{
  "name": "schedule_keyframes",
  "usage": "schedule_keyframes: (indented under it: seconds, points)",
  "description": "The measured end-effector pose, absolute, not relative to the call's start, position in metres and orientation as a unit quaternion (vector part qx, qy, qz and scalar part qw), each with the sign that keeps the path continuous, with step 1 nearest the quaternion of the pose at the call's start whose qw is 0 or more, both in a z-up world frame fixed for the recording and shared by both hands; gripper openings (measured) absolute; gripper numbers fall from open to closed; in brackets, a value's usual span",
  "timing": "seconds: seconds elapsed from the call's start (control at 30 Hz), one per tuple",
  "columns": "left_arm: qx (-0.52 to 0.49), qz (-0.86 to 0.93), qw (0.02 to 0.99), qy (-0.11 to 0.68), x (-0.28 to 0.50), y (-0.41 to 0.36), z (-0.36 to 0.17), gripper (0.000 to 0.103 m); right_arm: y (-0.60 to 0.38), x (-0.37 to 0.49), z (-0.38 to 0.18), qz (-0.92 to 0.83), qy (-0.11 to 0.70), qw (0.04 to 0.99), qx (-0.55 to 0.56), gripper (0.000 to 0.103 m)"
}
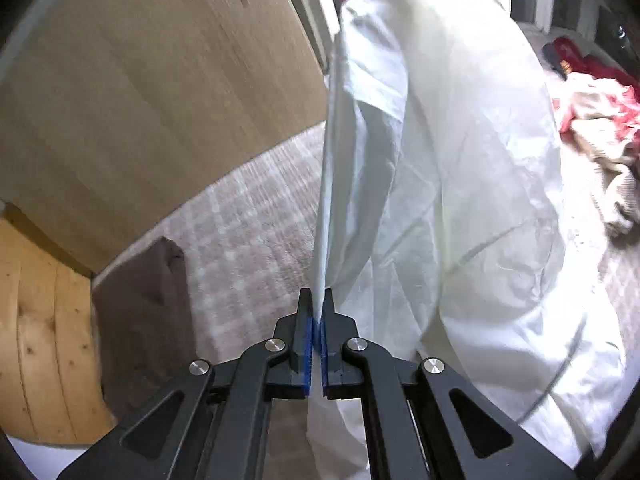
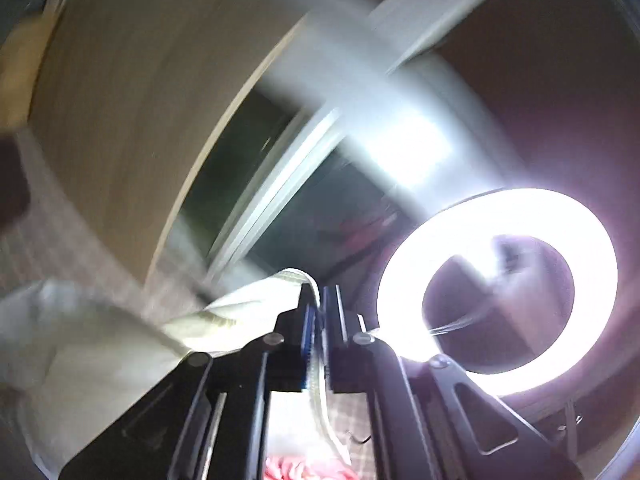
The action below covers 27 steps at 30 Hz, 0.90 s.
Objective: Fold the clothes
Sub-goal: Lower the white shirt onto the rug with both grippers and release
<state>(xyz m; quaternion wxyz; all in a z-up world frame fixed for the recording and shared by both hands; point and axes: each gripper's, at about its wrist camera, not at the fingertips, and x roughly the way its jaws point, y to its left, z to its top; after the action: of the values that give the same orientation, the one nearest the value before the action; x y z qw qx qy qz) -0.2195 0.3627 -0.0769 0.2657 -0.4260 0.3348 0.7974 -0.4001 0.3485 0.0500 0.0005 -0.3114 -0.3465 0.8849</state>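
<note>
A large white garment (image 1: 452, 168) of thin cloth hangs in the air above a grey checked bed cover (image 1: 248, 216). My left gripper (image 1: 317, 300) is shut on its edge, and the cloth rises from the jaws and spreads to the right. In the blurred right wrist view, my right gripper (image 2: 319, 296) is shut on another edge of the same white garment (image 2: 100, 332), which trails down and to the left. This gripper points upward, toward a lit ring lamp (image 2: 500, 292).
A folded brown garment (image 1: 144, 320) lies on the bed cover at the left. A pile of red and beige clothes (image 1: 596, 128) lies at the right. A pale wooden headboard (image 1: 152, 88) stands behind, and a wooden panel (image 1: 40, 340) is at the lower left.
</note>
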Motion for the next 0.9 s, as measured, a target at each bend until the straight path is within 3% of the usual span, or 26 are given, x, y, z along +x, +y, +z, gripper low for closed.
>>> schedule_keyframes:
  seconds: [0.07, 0.13, 0.17, 0.47, 0.53, 0.57, 0.6, 0.63, 0.7, 0.73, 0.8, 0.9]
  points:
    - [-0.418, 0.792, 0.279, 0.346, -0.224, 0.368, -0.082, 0.006, 0.349, -0.407, 0.028, 0.876, -0.360, -0.006, -0.322, 0.027]
    - [-0.430, 0.787, 0.284, 0.338, -0.229, 0.364, -0.085, 0.006, 0.352, -0.412, 0.015, 0.869, -0.370, -0.012, -0.328, 0.056]
    - [-0.434, 0.786, 0.289, 0.331, -0.233, 0.365, -0.085, 0.006, 0.353, -0.413, 0.014, 0.867, -0.368, -0.016, -0.334, 0.059]
    - [-0.421, 0.808, 0.285, 0.300, -0.286, 0.327, 0.001, 0.012, 0.366, -0.364, 0.072, 0.904, -0.292, -0.038, -0.311, 0.062]
    - [-0.439, 0.767, 0.357, 0.303, -0.299, 0.304, 0.020, 0.012, 0.374, -0.355, 0.088, 0.910, -0.273, -0.035, -0.309, 0.063]
    - [-0.438, 0.766, 0.361, 0.301, -0.297, 0.298, 0.021, 0.012, 0.379, -0.352, 0.096, 0.913, -0.264, -0.036, -0.309, 0.065]
    - [-0.437, 0.766, 0.364, 0.299, -0.295, 0.292, 0.023, 0.012, 0.381, -0.354, 0.100, 0.914, -0.265, -0.031, -0.305, 0.075]
    - [-0.436, 0.766, 0.367, 0.298, -0.293, 0.286, 0.025, 0.012, 0.376, -0.354, 0.101, 0.909, -0.293, -0.008, -0.295, 0.082]
    - [-0.435, 0.765, 0.374, 0.294, -0.288, 0.274, 0.028, 0.012, 0.354, -0.359, 0.076, 0.853, -0.407, 0.010, -0.326, 0.082]
    - [-0.434, 0.764, 0.377, 0.292, -0.286, 0.268, 0.030, 0.012, 0.348, -0.362, 0.067, 0.834, -0.401, -0.029, -0.379, 0.082]
    - [-0.430, 0.763, 0.389, 0.288, -0.281, 0.259, 0.033, 0.012, 0.351, -0.362, 0.079, 0.840, -0.289, -0.107, -0.447, 0.082]
    - [-0.428, 0.759, 0.403, 0.279, -0.278, 0.247, 0.036, 0.012, 0.362, -0.361, 0.111, 0.875, -0.203, -0.113, -0.425, 0.082]
